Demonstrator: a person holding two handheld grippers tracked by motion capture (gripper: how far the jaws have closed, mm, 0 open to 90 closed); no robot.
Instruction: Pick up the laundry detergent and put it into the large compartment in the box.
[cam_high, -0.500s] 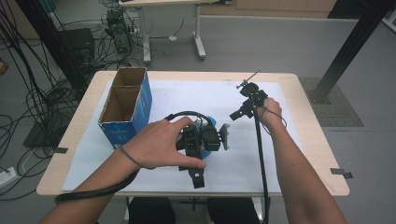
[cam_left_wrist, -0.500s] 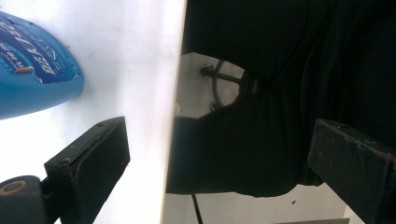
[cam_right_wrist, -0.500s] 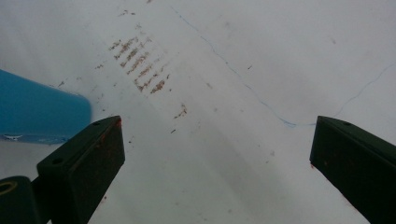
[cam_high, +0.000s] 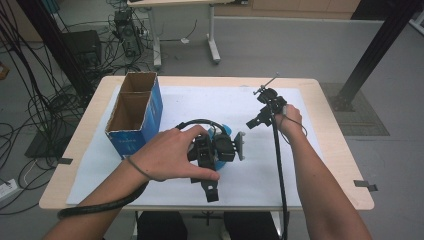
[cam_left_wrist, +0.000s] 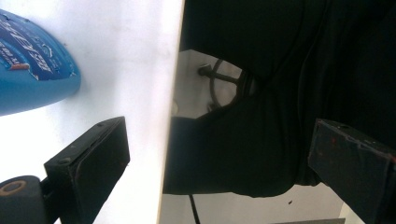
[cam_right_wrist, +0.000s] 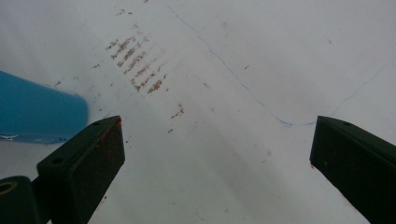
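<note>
My left gripper (cam_high: 210, 188) lies on its side on the white table cover, with the person's left hand resting on top of it. Its jaws point at the table's front edge and stand open with nothing between them (cam_left_wrist: 219, 158). A blue package (cam_high: 228, 131) lies just behind it, partly hidden by the gripper body; its rounded end (cam_left_wrist: 32, 65) is at the upper left of the left gripper view. My right gripper (cam_high: 253, 122) is held above the cover at the right, aimed down and to the left. It is open and empty (cam_right_wrist: 217, 154), and the blue package (cam_right_wrist: 37, 112) sits beyond its left jaw.
A blue-sided open cardboard box (cam_high: 135, 112) with two compartments stands at the table's left. The white cover (cam_high: 215, 102) spreads over most of the wooden table (cam_high: 90, 135). Black cables trail off the front edge. Dark clothing (cam_left_wrist: 289, 70) is beyond the table edge.
</note>
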